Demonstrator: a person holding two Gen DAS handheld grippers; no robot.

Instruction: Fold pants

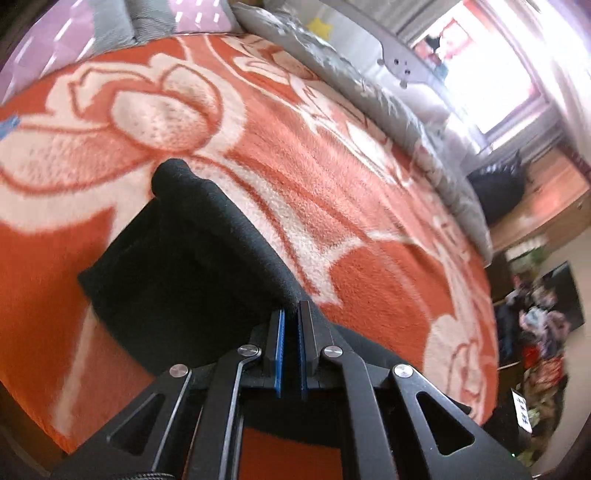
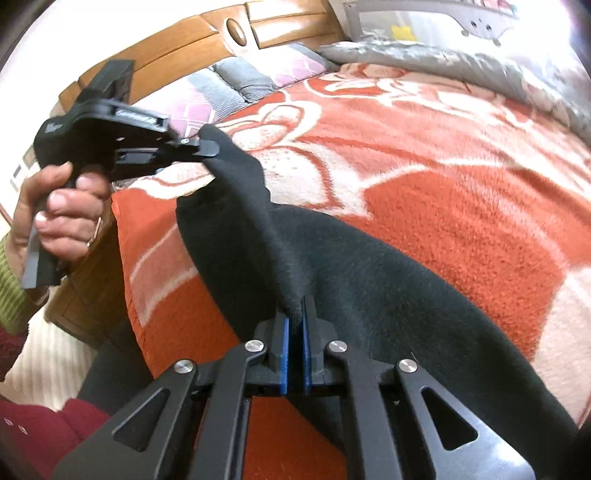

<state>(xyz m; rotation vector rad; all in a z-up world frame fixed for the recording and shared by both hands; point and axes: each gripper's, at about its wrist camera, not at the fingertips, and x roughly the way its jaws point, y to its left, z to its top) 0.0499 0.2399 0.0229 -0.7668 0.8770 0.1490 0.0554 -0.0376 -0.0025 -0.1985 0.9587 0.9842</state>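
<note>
The black pants (image 2: 369, 273) hang lifted over an orange and cream flowered blanket (image 2: 461, 192) on a bed. My right gripper (image 2: 295, 314) is shut on one edge of the pants near the bottom middle of its view. My left gripper (image 1: 291, 317) is shut on another edge of the pants (image 1: 192, 266), which droop in folds below it. In the right wrist view the left gripper (image 2: 208, 147) shows at upper left, held by a hand, pinching the pants above the blanket.
Grey and pink pillows (image 2: 240, 81) and a wooden headboard (image 2: 258, 29) lie at the bed's head. A grey quilt (image 1: 369, 88) runs along the far side. A bright window (image 1: 491, 74) and a cluttered floor (image 1: 535, 325) lie beyond.
</note>
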